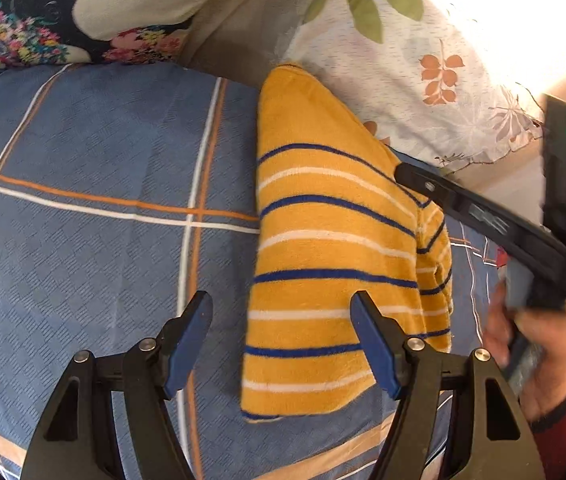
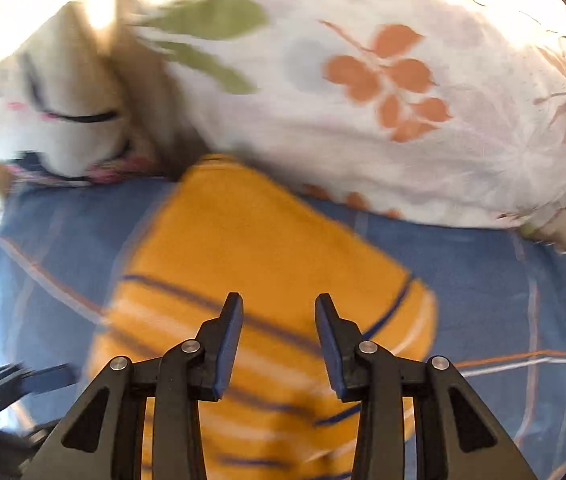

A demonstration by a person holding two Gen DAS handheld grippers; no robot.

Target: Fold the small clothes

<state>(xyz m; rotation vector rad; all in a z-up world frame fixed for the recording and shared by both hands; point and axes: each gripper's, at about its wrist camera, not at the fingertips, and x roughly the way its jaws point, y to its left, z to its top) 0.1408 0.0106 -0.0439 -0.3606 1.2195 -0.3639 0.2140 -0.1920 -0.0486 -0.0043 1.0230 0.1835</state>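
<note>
- On the blue checked bedsheet [image 1: 103, 184], close to its far edge where the pillows sit, lies the yellow striped garment [image 1: 323, 280], already doubled into a long narrow panel with its far end touching the leaf-print pillow [image 1: 423, 60].
- Judging by that shape, the lengthwise fold looks done; a crosswise fold or two, to make a compact bundle, seems to be what is left.
- Left gripper [image 1: 281, 344] hovers over the garment's near end with its jaws wide apart, one pad above the cloth and the other above bare sheet, holding nothing.
- Right gripper [image 2: 279, 346] hangs above the middle of the garment, jaws apart and nothing between them; its view is blurred.
- A hand [image 1: 535, 360] in a dark red sleeve carries it.
- No brand, label or readable writing shows anywhere; the cushion with a black animal and flowers [image 1: 63, 12] bears only a picture.
</note>
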